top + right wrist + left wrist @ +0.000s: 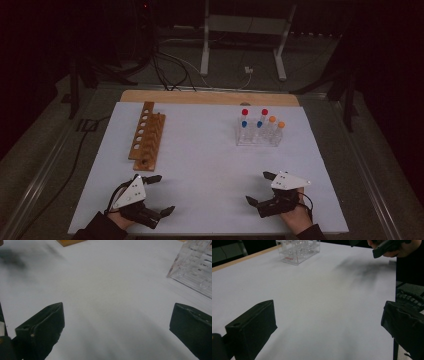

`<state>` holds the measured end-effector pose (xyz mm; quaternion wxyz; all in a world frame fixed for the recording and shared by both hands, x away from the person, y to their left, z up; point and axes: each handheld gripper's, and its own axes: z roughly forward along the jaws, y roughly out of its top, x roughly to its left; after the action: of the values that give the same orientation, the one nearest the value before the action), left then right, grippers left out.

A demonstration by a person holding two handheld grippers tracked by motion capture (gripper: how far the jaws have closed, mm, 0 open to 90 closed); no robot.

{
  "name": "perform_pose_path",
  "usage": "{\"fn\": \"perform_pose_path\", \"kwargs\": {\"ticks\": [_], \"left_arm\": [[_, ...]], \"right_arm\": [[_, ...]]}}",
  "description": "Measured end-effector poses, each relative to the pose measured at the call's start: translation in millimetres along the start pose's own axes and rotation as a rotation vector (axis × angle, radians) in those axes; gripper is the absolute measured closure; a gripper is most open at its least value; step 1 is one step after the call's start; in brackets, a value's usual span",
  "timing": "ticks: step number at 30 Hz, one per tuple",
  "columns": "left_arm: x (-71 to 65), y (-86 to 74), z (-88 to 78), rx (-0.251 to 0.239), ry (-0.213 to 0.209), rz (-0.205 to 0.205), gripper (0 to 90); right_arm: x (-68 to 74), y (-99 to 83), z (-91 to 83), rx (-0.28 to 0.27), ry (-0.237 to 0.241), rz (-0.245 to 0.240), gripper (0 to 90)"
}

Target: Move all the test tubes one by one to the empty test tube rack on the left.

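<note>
— On the left near edge of the white table [210,160], what's the left gripper [159,194] doing?
— Jaws spread wide, holding nothing. Beyond it lies a wooden rack [148,135], its holes bare.
— And rightward?
— From the high view, a clear rack [259,134] holds tubes with red, blue and orange caps; the gripper views cut those caps off. The right gripper [260,188] gapes too, empty, well short of that rack.

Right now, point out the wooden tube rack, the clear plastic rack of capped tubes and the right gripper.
wooden tube rack [147,136]: high view, its holed top board.
clear plastic rack [257,138]: high view, front wall.
right gripper [260,188]: high view, midway between its open fingertips.
</note>
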<state>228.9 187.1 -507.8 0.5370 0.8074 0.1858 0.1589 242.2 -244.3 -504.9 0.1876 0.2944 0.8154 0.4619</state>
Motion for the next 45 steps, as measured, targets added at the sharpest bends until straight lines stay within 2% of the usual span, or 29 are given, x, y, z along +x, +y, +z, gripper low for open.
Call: {"fn": "perform_pose_path", "kwargs": {"ticks": [8,11,15,19,31,36,45], "left_arm": [[0.2,-0.2,-1.2,-0.001,-0.009,-0.016,0.5],[-0.1,0.3,-1.2,-0.001,-0.017,-0.021,0.5],[0.6,0.3,-1.0,0.007,-0.024,-0.038,0.5],[0.4,0.5,-1.3,0.008,-0.022,-0.029,0.5],[0.3,0.8,-3.3,-0.002,-0.022,-0.035,0.5],[0.7,0.6,-3.7,-0.009,-0.020,-0.046,0.5],[1.5,0.8,-5.0,-0.012,-0.012,-0.040,0.5]], "right_arm": [[2.4,13.6,-4.9,-0.003,0.008,-0.006,0.0],[1.3,21.0,-7.0,-0.009,-0.011,-0.026,0.0],[-3.5,31.3,-9.3,-0.030,-0.024,-0.028,0.0],[-10.7,41.4,-9.3,-0.044,-0.042,-0.026,0.0],[-30.7,71.9,-8.9,-0.101,-0.114,-0.033,0.0],[-38.3,81.4,-7.5,-0.124,-0.137,-0.036,0.3],[-53.1,94.4,0.1,-0.150,-0.165,-0.019,0.3]]}}
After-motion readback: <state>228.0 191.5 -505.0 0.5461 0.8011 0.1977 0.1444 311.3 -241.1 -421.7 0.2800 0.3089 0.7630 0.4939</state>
